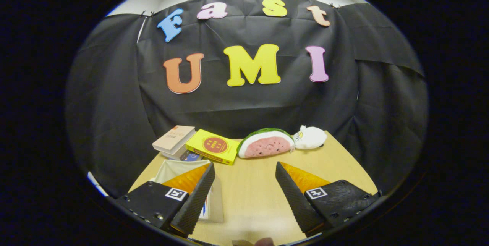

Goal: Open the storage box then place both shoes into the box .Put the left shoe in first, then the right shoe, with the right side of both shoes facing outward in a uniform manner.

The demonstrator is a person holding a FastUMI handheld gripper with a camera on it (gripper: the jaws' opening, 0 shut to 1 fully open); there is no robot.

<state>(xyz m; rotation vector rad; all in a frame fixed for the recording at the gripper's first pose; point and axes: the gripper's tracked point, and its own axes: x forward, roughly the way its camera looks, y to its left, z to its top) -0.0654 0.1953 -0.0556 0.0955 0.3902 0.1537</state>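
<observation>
we see the hand-held gripper with fingers spread apart (gripping nothing) above the pale wooden table; the translucent white storage box lies at ten o'clock, behind one finger.

One gripper with fingers spread wide, one table, three books, two plush toys, one pale box.

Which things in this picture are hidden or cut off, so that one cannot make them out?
Gripper view:
- Whitish box: mostly behind one finger of the open gripper; open or closed, unclear.
- Lower books: covered by the stack's upper book and the yellow book.
- Dark thing below the fingers: cut off, blurred.
</observation>
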